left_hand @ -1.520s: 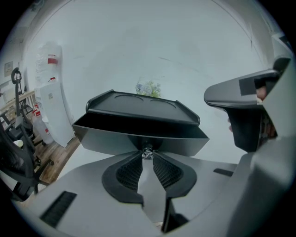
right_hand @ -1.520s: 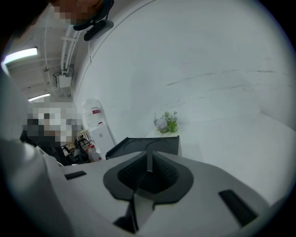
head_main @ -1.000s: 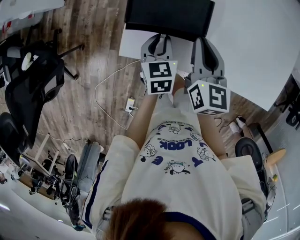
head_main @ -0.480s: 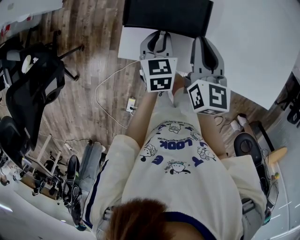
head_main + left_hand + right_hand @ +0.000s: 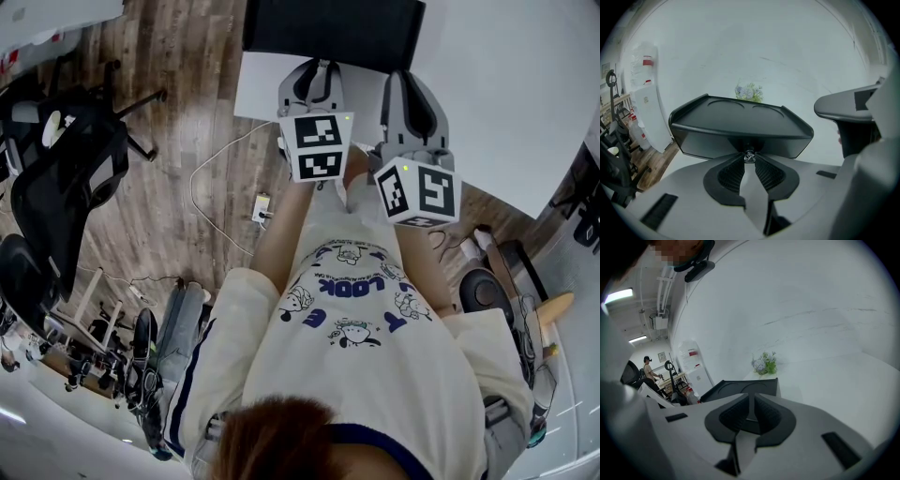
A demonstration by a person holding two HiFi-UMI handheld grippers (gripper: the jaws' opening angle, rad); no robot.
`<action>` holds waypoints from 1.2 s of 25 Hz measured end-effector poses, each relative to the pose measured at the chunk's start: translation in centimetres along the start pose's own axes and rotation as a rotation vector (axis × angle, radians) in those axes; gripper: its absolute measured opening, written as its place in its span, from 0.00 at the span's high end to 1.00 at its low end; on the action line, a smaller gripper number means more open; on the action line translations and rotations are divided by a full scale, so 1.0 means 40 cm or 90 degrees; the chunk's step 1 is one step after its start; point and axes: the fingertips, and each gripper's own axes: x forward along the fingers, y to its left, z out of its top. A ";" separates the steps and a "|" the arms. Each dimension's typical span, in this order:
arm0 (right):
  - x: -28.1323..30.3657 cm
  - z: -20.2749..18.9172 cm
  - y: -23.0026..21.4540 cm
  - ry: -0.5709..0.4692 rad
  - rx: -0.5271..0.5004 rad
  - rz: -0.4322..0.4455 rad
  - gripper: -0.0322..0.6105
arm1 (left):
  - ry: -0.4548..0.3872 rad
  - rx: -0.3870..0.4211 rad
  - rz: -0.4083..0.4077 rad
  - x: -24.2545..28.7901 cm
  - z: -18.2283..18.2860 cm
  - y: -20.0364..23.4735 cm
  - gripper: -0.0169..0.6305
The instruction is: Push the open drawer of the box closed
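From my end the person wears a cream short-sleeved T-shirt [image 5: 375, 370] printed with navy lettering and small cartoon figures, navy at the collar. The left claw [image 5: 749, 157] and right claw [image 5: 751, 405] are pale grey shells with black ribbed pads [image 5: 731, 174]; each carries a white cube [image 5: 319, 147] of black square markers and a green light.

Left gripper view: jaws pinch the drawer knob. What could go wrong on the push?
1. The left gripper pinches only the small knob with its tips; pushing could slip off it.
2. The right gripper is shut, gripping nothing; the box looks unbraced and might slide toward the plant rather than close.
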 end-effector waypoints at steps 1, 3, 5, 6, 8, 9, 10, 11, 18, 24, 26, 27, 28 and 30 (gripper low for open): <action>0.001 0.001 0.000 0.001 0.000 0.000 0.87 | -0.001 -0.001 0.001 0.001 0.002 0.000 0.86; -0.001 0.002 0.003 0.001 -0.001 0.001 0.87 | -0.003 -0.001 0.002 0.000 0.004 0.002 0.86; -0.004 0.001 0.006 0.000 -0.001 0.002 0.87 | -0.005 0.001 0.006 -0.003 0.002 0.004 0.86; -0.006 0.001 0.007 -0.001 -0.001 0.002 0.87 | -0.007 0.001 0.009 -0.004 0.001 0.005 0.86; -0.010 0.004 0.009 -0.004 0.000 0.005 0.87 | -0.009 -0.001 0.014 -0.006 0.001 0.006 0.86; -0.011 0.006 0.012 -0.007 0.001 0.008 0.87 | -0.010 -0.002 0.016 -0.008 0.003 0.007 0.85; -0.013 0.008 0.015 -0.008 0.002 0.012 0.87 | -0.014 -0.001 0.015 -0.011 0.005 0.007 0.85; -0.015 0.010 0.019 -0.009 0.000 0.014 0.87 | -0.018 -0.002 0.014 -0.017 0.008 0.007 0.85; -0.043 0.024 0.051 -0.018 -0.015 0.032 0.87 | -0.057 -0.023 0.009 -0.107 0.030 -0.001 0.85; -0.082 0.060 0.084 -0.046 -0.027 0.044 0.87 | -0.151 -0.040 0.008 -0.249 0.127 -0.011 0.85; -0.097 0.081 0.101 -0.060 -0.035 0.052 0.87 | -0.185 -0.028 0.013 -0.296 0.170 -0.015 0.86; -0.104 0.091 0.110 -0.067 -0.040 0.057 0.87 | -0.199 -0.023 0.015 -0.317 0.189 -0.017 0.86; -0.111 0.100 0.119 -0.073 -0.044 0.063 0.87 | -0.212 -0.019 0.017 -0.336 0.206 -0.020 0.86; -0.124 0.117 0.132 -0.087 -0.051 0.073 0.87 | -0.239 -0.016 0.015 -0.369 0.235 -0.029 0.87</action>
